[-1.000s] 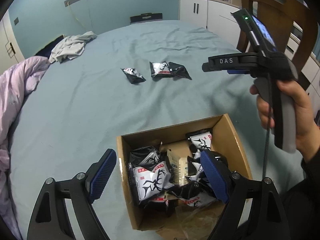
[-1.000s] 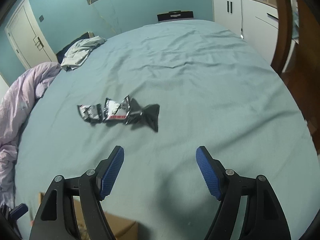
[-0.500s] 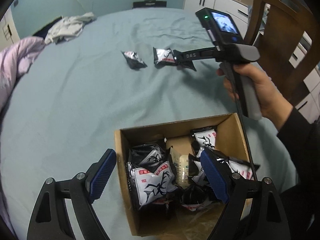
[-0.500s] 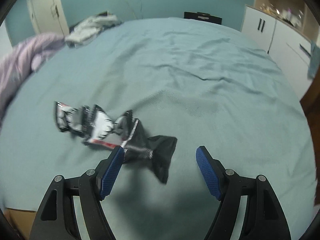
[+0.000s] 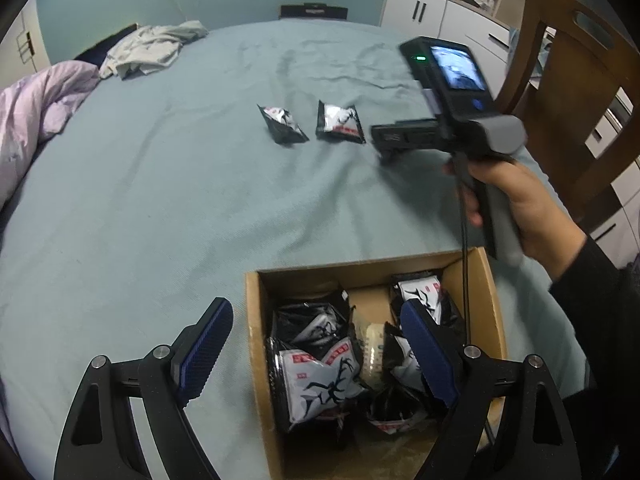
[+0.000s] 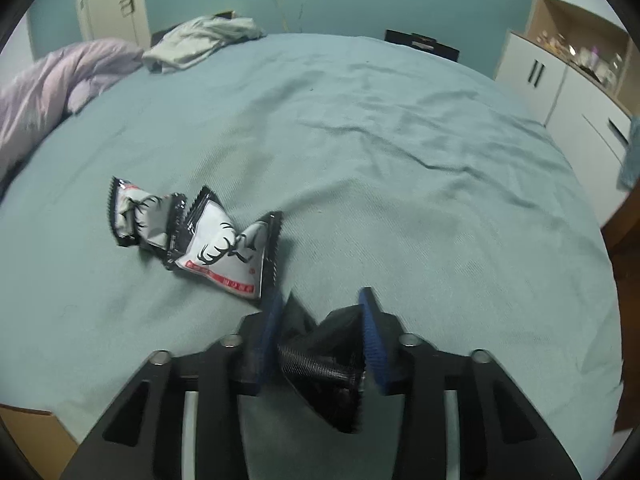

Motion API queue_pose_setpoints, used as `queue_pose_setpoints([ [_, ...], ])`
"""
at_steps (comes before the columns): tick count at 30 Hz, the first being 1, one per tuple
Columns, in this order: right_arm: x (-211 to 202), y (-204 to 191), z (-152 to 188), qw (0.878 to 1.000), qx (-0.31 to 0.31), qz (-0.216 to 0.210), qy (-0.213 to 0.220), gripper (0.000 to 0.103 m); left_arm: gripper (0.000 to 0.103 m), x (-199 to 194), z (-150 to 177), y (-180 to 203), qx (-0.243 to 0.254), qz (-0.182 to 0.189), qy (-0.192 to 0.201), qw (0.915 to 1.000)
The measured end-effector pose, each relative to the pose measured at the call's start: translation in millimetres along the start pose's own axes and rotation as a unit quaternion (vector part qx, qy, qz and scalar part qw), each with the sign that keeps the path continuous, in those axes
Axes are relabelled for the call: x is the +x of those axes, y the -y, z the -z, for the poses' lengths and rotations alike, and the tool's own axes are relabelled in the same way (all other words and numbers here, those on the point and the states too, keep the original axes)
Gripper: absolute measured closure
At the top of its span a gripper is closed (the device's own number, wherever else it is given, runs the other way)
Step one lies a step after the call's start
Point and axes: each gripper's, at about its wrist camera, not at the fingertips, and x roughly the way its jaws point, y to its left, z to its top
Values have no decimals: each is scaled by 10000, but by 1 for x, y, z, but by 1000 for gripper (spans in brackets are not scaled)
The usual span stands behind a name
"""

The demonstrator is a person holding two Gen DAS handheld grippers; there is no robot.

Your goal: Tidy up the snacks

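Fingers of our right gripper (image 6: 320, 344) have just been closing and apparently pinch a dark snack packet (image 6: 320, 364) on the bed (image 6: 400, 160), so next we lift it toward the box (image 5: 256, 320), our left gripper (image 5: 316, 356) spread empty above it.

Home bedroom, teal-sheeted bed (image 6: 360, 140), crumpled lilac duvet (image 6: 48, 88), white cabinets (image 6: 560, 84), wooden chair (image 5: 576, 80)

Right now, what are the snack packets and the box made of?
The snack packets look like shiny plastic film: glossy, crinkled, with zigzag-cut sealed ends. The dark packet between the right gripper pads looks the same. The box seems plain brown cardboard, matte with raw cut edges.
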Motion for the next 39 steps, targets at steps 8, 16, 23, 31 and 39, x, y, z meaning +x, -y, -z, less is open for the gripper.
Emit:
queue_pose_setpoints([
  [8,-94,25,12,9924,1061,-484,386,95,16,-10,-1,2,157,-262,277,9992],
  [16,-159,38,68,9802,1810,-767,248,103,16,-24,-5,3,153,-610,490,9968],
  [23,-206,94,129,9361,3455,-575,327,102,16,-28,-14,17,501,-701,561,9947],
  [31,-142,95,133,9023,4246,-375,-643,58,13,27,-95,42,953,-731,240,9925],
  [39,-121,109,116,9018,4266,-392,-569,42,13,109,-176,26,605,-857,-108,9944],
])
